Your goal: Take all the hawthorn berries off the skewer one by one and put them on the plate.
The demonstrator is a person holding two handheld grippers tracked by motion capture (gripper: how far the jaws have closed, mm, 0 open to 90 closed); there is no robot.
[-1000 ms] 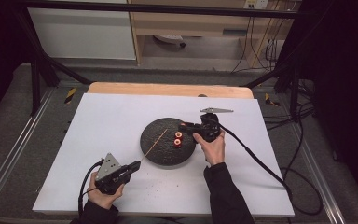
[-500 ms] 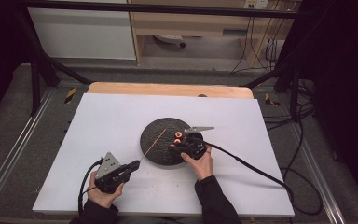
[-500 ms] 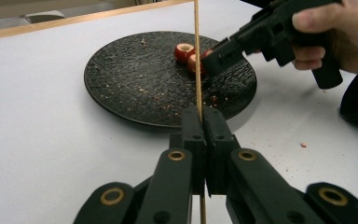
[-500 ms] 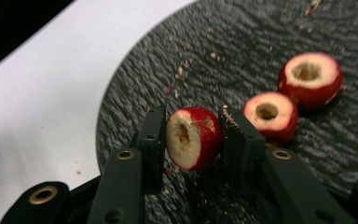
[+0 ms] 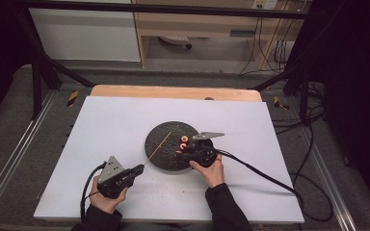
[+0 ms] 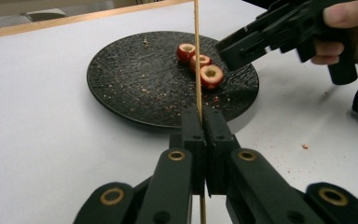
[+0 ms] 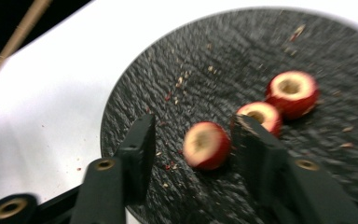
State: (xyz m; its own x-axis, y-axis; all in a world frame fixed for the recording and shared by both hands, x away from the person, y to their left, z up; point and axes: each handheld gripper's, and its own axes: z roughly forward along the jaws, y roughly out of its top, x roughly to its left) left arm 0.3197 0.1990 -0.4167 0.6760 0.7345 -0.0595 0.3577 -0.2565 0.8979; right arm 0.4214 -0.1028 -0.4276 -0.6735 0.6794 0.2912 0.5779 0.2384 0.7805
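Observation:
A black round plate [image 5: 160,132] in the middle of the table carries three small red cored fruit pieces [image 5: 183,143] in a row on its right half. My left gripper [image 5: 138,169] is shut on a thin wooden skewer [image 5: 158,148], which reaches from the plate's near-left edge across it. In the left gripper view the skewer [image 6: 197,56] rises straight from the shut jaws [image 6: 204,116]. My right gripper [image 7: 193,128] is open, with one jaw on each side of the nearest fruit piece [image 7: 206,144], not touching it. The other two pieces [image 7: 261,115] [image 7: 292,92] lie beyond.
Red crumbs are scattered over the plate [image 7: 223,51] and on the white table top [image 5: 250,125] near its front edge. A black cable [image 5: 260,171] trails right from the right gripper. The wooden table edge [image 5: 173,91] runs along the far side.
My right gripper has come from the plate's far right side leftward and nearer to the person, down to the fruit row. The left gripper and skewer have stayed put.

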